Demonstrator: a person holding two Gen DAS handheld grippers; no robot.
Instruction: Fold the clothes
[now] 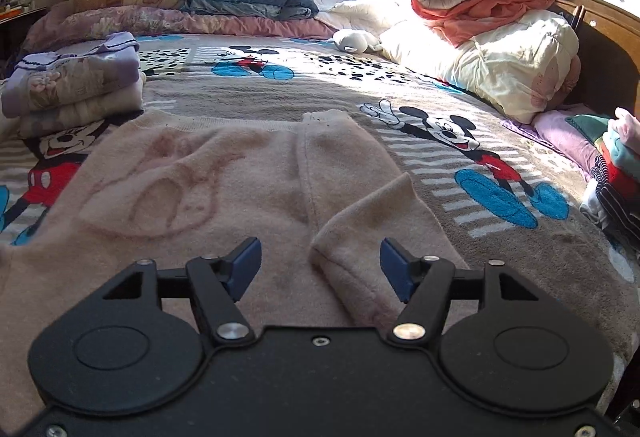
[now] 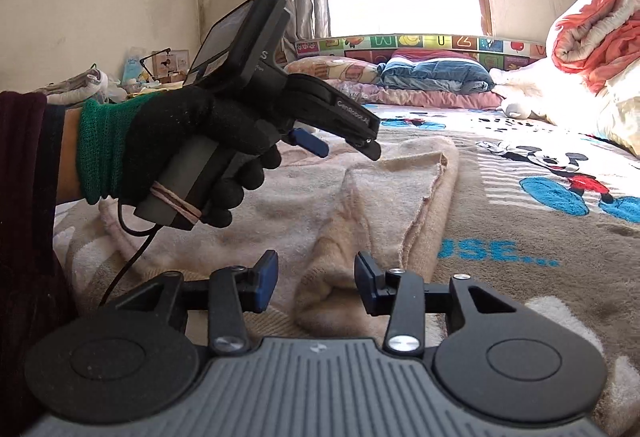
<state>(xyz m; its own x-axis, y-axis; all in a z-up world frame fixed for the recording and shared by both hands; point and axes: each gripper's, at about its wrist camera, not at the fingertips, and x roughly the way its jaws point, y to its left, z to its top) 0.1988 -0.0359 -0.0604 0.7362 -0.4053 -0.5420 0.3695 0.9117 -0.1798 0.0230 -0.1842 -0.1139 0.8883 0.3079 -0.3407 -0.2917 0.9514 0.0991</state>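
Pink fleece is the story here: the sweater (image 1: 208, 189) lies spread on the bed (image 1: 400, 93), and everything else gets placed against it. One sleeve (image 1: 340, 173) is already laid inward across the body, probably to square the shape up for the next fold. Left gripper (image 1: 320, 265) hovers over the sweater's near part, jaws apart and nothing pinched, the sleeve's folded end just beyond the tips. Right gripper (image 2: 316, 279) hangs low over the sweater's near edge, jaws parted too, a raised ridge of fabric (image 2: 332, 297) sitting between them but the pads not pressing it. A gloved hand (image 2: 192, 145) carries the left gripper above the cloth. Beyond the sweater, open bedspread; the folded stack (image 1: 72, 85) and rolled quilts (image 1: 484, 21) sit well clear of it.
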